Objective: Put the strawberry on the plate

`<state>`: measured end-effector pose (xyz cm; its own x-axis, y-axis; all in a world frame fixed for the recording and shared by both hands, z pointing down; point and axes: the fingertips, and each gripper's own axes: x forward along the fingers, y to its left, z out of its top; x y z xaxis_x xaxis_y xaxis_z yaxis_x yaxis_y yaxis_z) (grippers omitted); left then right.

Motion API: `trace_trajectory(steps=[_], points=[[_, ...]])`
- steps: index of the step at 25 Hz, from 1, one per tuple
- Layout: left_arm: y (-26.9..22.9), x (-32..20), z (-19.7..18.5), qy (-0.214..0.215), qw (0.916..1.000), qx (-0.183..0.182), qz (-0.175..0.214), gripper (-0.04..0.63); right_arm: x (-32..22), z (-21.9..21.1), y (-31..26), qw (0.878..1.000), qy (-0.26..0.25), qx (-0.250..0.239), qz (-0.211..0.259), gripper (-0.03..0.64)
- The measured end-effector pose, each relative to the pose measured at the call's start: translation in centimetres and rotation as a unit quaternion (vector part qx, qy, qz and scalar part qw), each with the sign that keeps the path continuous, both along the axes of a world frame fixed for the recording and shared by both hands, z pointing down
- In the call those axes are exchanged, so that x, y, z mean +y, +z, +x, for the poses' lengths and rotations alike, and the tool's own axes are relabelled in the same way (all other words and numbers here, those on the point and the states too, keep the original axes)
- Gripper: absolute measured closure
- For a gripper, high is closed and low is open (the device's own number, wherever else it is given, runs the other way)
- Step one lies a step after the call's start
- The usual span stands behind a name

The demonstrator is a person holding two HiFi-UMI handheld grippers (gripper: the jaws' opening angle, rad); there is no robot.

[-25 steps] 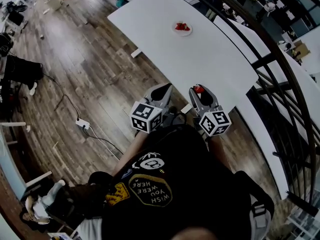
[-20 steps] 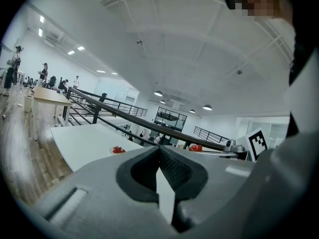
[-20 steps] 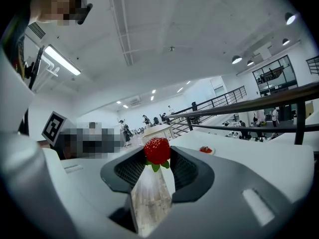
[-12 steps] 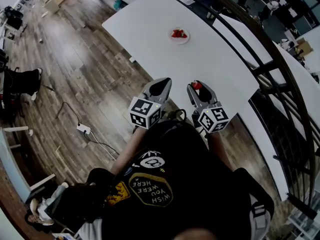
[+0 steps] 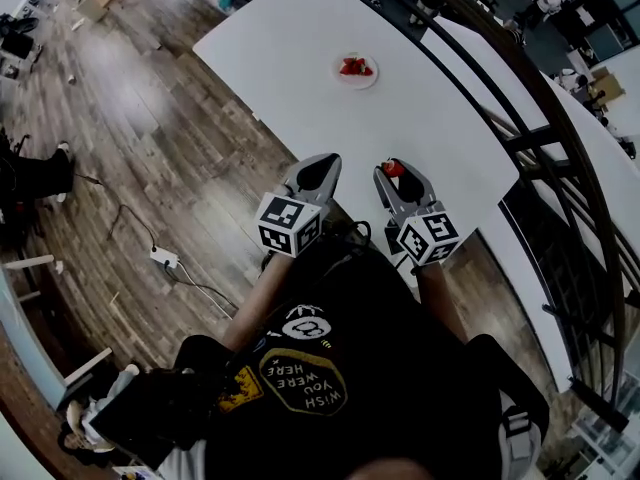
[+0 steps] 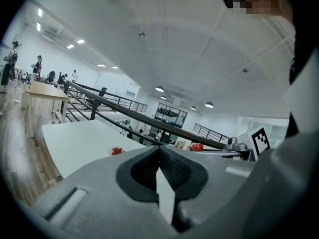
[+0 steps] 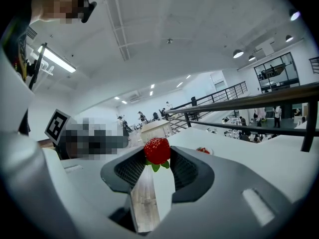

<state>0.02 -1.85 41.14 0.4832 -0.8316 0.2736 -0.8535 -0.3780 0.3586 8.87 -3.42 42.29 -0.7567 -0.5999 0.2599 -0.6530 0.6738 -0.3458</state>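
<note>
1. Since the earlier picture the table [image 5: 420, 118] comes nearer in the head view. Both tongs now sit a bit closer to its near edge. The plate [image 5: 367, 80] slides a little to the left in the picture.
2. The strawberry [image 7: 157, 150] is not on the plate yet. The right gripper [image 7: 157, 159] pinches it at the very tips of its jaws, with the green leaves hanging down.
3. The left gripper [image 6: 160, 156] has its jaws pressed together, with nothing between them.
4. The plate is well apart from the tongs, far across the white table. Small red things already lie on it. They may be more strawberries, but they are too small to be sure.
5. What could go wrong:
   - The berry sits only at the tips, so a bump or a quick swing could make it slip out and drop on the table or the floor.
   - A harder squeeze could squash it, as it looks soft.
   - The reach is long, so letting go too soon would miss the plate.
   - Coming in too low could push the plate or knock the red things off it.
6. Pose: both tongs are held out in front of the body, side by side and pointing at the table. The marker cubes are close to the person's black shirt.
</note>
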Motion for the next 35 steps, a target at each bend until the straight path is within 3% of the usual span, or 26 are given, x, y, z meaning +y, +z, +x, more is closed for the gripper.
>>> trace_trajectory(steps=[14,21,35], points=[[0.2,-6.5,-6.3,0.070,0.9975,0.005,0.005,0.591,-5.4,-6.4,0.6,0.998,0.065,0.018,-0.005,0.457],[1.4,-8.9,-8.4,0.105,0.9942,0.020,-0.011,0.591,-7.6,-8.2,0.8,0.994,0.103,0.027,-0.012,0.457],[4.6,-14.4,-7.7,0.096,0.9942,0.019,-0.044,0.591,-13.0,-7.9,3.0,0.996,0.078,0.040,-0.028,0.457]])
